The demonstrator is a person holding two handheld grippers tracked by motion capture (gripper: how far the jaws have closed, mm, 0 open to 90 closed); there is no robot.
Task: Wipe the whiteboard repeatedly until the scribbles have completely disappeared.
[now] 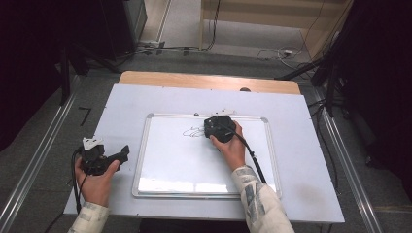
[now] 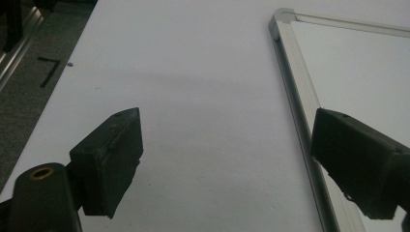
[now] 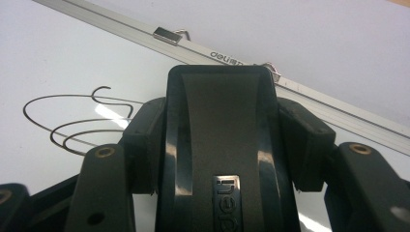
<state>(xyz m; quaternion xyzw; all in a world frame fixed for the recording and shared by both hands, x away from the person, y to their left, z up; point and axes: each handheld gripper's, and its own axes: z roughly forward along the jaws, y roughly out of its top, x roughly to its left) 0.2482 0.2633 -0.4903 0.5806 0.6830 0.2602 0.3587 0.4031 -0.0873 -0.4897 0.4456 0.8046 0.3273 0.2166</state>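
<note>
- Table sheet (image 1: 301, 145): one white sheet; everything rests on it.
- Whiteboard (image 1: 175, 165): one, lying flat at centre, with one scribble (image 1: 193, 131) near its far edge.
- Left gripper (image 1: 114, 158): held just left of the whiteboard's frame, jaws wide apart, nothing between them.
- Right gripper (image 1: 217, 127): over the whiteboard's far edge, jaws closed against both sides of one black eraser (image 3: 220, 145), just right of the scribble.

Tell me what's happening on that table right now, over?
Right gripper shut on black eraser, over the scribble on the whiteboard. Left gripper open, idle beside the board's edge. Nothing in the way.
</note>
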